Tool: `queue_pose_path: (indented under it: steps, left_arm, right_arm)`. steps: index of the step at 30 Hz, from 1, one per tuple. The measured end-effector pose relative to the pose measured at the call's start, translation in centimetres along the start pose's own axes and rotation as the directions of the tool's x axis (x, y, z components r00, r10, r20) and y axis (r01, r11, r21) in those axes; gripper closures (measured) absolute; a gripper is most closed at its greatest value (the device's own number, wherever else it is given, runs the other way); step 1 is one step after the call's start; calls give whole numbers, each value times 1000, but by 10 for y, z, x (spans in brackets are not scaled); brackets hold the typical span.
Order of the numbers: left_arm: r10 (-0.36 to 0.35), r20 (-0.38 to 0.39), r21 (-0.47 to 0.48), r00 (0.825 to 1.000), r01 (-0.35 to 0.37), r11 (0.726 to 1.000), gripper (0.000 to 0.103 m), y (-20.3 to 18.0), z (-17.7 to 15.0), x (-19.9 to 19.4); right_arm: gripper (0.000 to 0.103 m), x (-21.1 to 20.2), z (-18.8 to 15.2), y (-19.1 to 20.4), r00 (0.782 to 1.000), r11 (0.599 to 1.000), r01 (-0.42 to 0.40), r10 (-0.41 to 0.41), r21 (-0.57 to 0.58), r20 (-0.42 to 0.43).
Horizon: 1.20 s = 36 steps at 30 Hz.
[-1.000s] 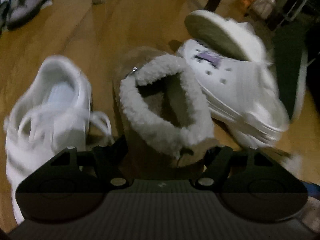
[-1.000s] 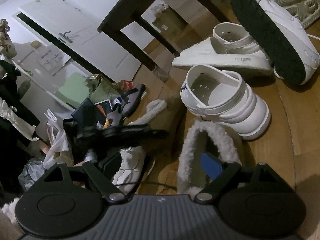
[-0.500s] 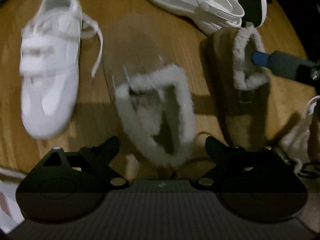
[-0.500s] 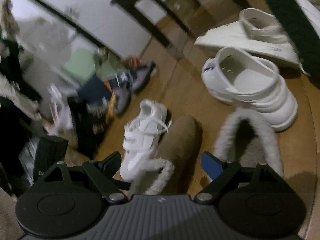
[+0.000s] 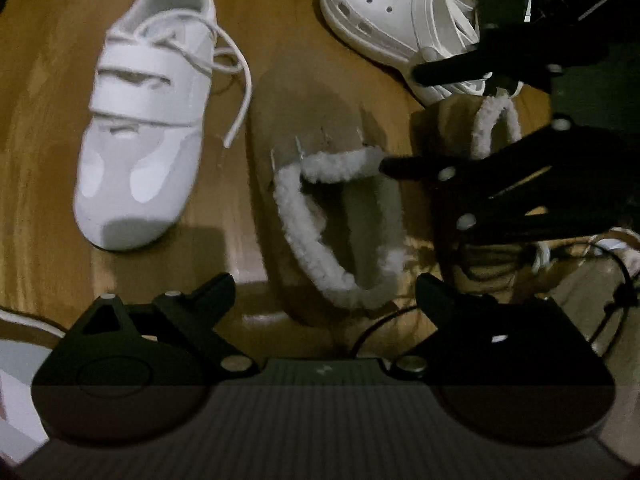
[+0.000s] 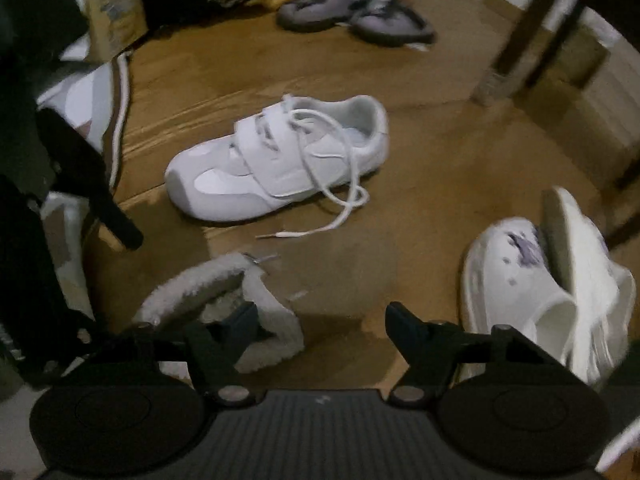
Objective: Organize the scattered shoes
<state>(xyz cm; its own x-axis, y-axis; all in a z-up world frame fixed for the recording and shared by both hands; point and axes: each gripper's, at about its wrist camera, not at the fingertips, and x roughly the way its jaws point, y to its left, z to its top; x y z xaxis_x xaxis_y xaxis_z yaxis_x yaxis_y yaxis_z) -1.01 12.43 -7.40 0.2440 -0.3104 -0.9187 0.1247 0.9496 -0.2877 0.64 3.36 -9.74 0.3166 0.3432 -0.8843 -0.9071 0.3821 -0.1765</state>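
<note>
A tan fleece-lined slipper (image 5: pixel 320 216) lies on the wooden floor, heel end between the open fingers of my left gripper (image 5: pixel 324 292), which does not grip it. Its mate (image 5: pixel 492 128) stands just right of it, partly hidden by my right gripper's black fingers (image 5: pixel 460 68), which reach in from the right. In the right wrist view my right gripper (image 6: pixel 320 320) is open above the floor, with a fleece slipper collar (image 6: pixel 224 292) at its left finger. A white sneaker (image 5: pixel 148 120) with loose laces lies to the left; it also shows in the right wrist view (image 6: pixel 280 160).
White clogs (image 5: pixel 392 24) lie at the far right; they also show in the right wrist view (image 6: pixel 560 280). Grey sneakers (image 6: pixel 352 16) sit at the back. A dark chair leg (image 6: pixel 516 36) stands at the right. Bags and clutter (image 6: pixel 112 4) line the left.
My left gripper has swung from facing the slipper's collar to looking down on both slippers side by side. My right gripper has let go of the second slipper and turned toward the white sneaker.
</note>
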Motion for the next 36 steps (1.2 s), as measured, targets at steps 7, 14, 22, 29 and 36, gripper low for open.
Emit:
queue_pose_path:
  steps: [7,14,22,29,36]
  left_arm:
    - [-3,-32,-23,999,2,1000,5,-1,3,1]
    - [-8,-62,-36,998,5,999,5,0,2,3]
    - [-25,-32,-59,999,24,998,2,7,-2,-6]
    - [-15,23,5,1000,15,1000,0,-1,4,-16]
    - [-108,107,84,988,100,991,0,-17,10,-26]
  right_arm:
    - [31,46,12,12,997,996,-8,2,-87,-75]
    - [31,77,4,20,995,993,97,-99,-70,-25]
    - [82,68,-6,-1,980,969,190,-197,159,29]
    - [82,42,-27,-55,995,872,67,-94,486,32]
    - [83,15,-50,-87,992,720,-34,-62,693,113]
